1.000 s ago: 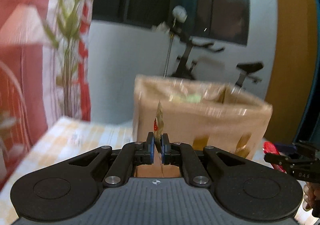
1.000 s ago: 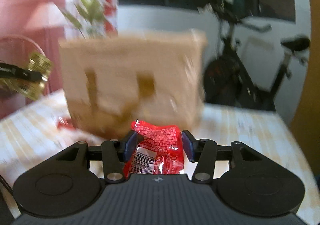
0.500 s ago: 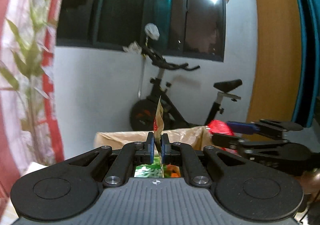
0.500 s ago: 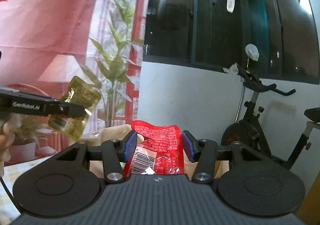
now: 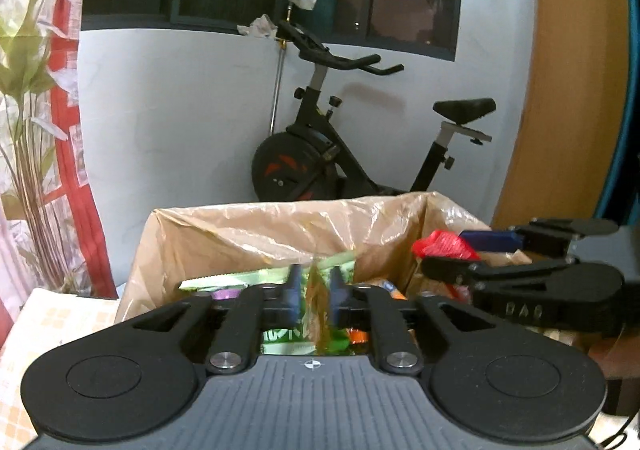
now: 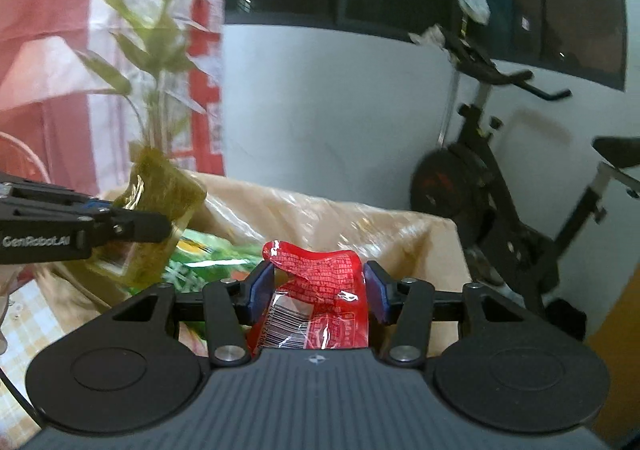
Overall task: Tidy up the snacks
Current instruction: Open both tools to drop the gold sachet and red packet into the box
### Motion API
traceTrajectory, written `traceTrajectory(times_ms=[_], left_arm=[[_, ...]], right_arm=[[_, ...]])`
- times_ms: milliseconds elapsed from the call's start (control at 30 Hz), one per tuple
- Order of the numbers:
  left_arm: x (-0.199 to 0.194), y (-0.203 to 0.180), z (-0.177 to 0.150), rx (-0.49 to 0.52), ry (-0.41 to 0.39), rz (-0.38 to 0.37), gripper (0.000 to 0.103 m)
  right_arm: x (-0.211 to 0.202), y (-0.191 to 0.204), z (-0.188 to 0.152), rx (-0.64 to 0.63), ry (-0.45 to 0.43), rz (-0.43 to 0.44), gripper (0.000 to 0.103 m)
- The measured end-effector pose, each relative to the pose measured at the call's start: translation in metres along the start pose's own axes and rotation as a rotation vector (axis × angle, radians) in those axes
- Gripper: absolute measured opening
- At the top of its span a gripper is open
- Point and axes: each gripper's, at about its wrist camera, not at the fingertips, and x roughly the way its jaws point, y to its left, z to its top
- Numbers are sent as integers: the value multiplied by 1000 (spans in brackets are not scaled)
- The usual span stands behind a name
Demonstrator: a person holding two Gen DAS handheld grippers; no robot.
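A cardboard box [image 5: 256,234] lined with brown plastic holds green and other snack packs [image 5: 240,282]. My left gripper [image 5: 314,294] is above the box's near side; its jaws have parted and the olive-gold packet [image 5: 318,306] hangs loose between them. In the right wrist view that packet [image 6: 160,210] shows at the left gripper's tip [image 6: 132,226]. My right gripper [image 6: 316,290] is shut on a red snack packet [image 6: 320,290] over the box's [image 6: 360,234] right side; it also shows in the left wrist view [image 5: 444,244].
An exercise bike [image 5: 360,154] stands behind the box against a white wall. A leafy plant [image 6: 160,62] and red curtain are at the left. The checked tablecloth [image 5: 52,326] shows left of the box.
Both grippers have dropped lower over the open box. The left jaws have opened, and the gold packet has slipped down between them. The right still holds the red packet.
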Motion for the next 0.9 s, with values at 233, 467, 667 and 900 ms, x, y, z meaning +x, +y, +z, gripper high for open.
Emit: traceTrajectory(times_ms=[233, 467, 667, 900], left_arm=[[-27, 6, -7, -38, -33, 22, 57], [-66, 16, -13, -50, -83, 70, 57], [-105, 26, -28, -71, -109, 110, 57], [-145, 31, -62, -99, -129, 161, 57]], right_arm=[[-20, -8, -8, 26, -31, -15, 66], [-44, 1, -12, 2, -77, -11, 66], [-70, 7, -19, 18, -123, 8, 66], [-95, 20, -36, -3, -175, 27, 66]])
